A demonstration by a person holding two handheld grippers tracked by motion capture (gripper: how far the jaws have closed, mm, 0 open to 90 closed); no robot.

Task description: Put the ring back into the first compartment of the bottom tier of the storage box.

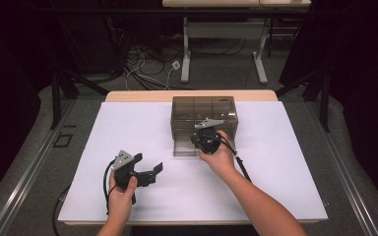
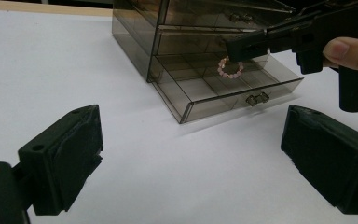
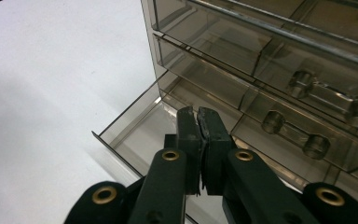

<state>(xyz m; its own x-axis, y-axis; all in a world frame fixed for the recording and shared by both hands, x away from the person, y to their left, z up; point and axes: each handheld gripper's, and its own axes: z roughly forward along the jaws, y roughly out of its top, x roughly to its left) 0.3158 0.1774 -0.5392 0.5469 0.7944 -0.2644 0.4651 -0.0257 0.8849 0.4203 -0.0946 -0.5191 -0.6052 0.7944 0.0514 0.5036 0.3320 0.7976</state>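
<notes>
A smoky clear drawer box (image 1: 204,109) stands at the middle back of the white mat, and its bottom drawer (image 2: 200,100) is pulled out. My right gripper (image 1: 203,140) hangs over that open drawer (image 3: 135,135) with its jaws pressed together (image 3: 198,115). In the left gripper view a small pink bead bracelet (image 2: 230,68) dangles from the tips of the right gripper (image 2: 240,48) just above a drawer compartment. My left gripper (image 1: 148,162) rests low at the front left, open (image 2: 193,128) and holding nothing, facing the box.
The upper drawers (image 3: 307,88) of the box are closed, each with a clear handle. A white mat (image 1: 128,123) covers the table top. Beyond the table lie floor cables (image 1: 142,73) and another table's legs (image 1: 186,59).
</notes>
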